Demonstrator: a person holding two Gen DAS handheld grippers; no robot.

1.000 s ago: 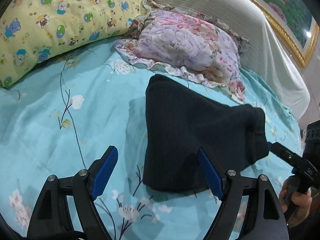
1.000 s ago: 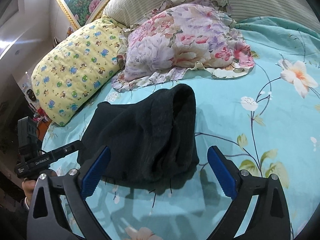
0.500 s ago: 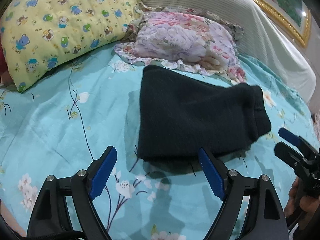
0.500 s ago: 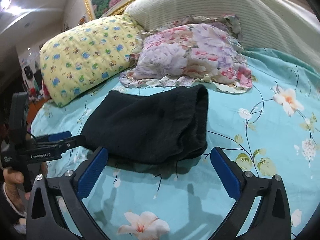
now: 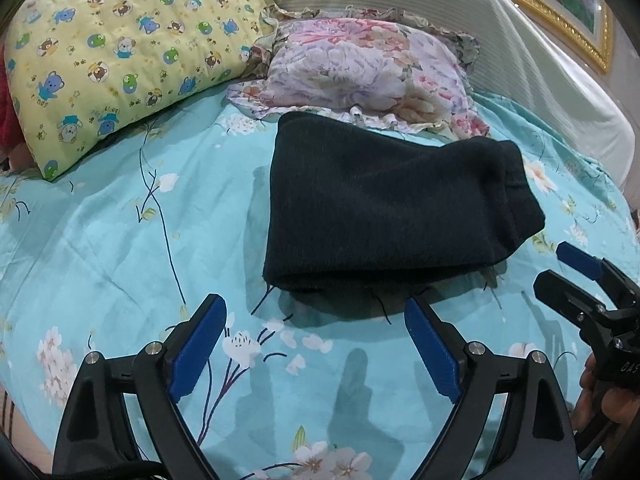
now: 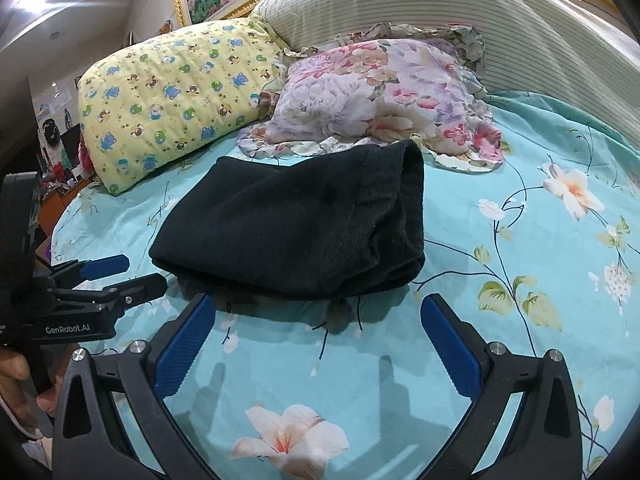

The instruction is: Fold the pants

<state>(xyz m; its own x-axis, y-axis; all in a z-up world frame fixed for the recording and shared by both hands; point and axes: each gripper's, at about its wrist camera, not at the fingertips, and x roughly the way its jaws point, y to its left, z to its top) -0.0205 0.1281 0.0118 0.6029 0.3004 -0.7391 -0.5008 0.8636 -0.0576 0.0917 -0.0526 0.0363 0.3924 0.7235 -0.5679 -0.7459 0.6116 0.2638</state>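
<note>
The dark navy pants lie folded into a thick rectangle on the turquoise floral bedsheet, and show in the right wrist view too. My left gripper is open and empty, just short of the bundle's near edge. My right gripper is open and empty, also at the near edge. The right gripper shows in the left wrist view at the right; the left gripper shows in the right wrist view at the left.
A yellow cartoon-print pillow and a floral pillow lie behind the pants. A striped white headboard cover rises behind them. Loose dark threads trail from the bundle's near edge.
Both grippers have drawn back from the folded pants and risen. The pants now lie flatter and farther ahead in both views.
</note>
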